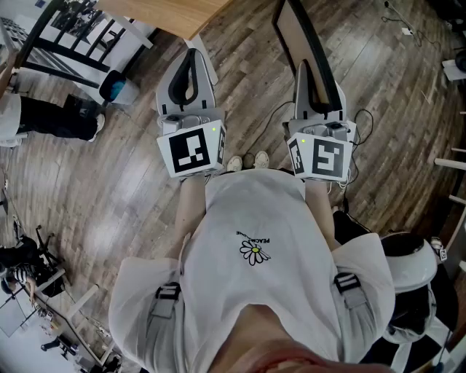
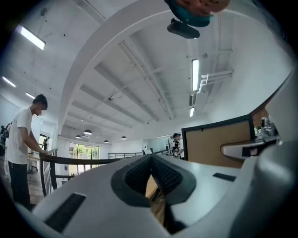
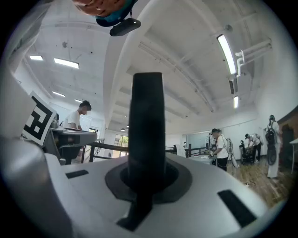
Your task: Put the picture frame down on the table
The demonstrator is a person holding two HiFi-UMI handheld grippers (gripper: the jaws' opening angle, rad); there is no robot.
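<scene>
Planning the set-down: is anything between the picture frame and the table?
Nothing visible: the picture frame in the right claw has only bare floor between it and the table corner.

Black-rimmed tan picture frame (image 1: 291, 36); pale grey left claw (image 1: 191, 58) and right claw (image 1: 312, 73), black-and-white markers (image 1: 193, 151); brown wood-grain floor (image 1: 131, 182).

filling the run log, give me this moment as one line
left gripper: jaws shut, empty | right gripper: jaws shut on picture frame | picture frame: held over floor, not yet on table

Plank floor (image 1: 109, 197) (table (image 1: 171, 14), cables (image 1: 405, 30) on it)
</scene>
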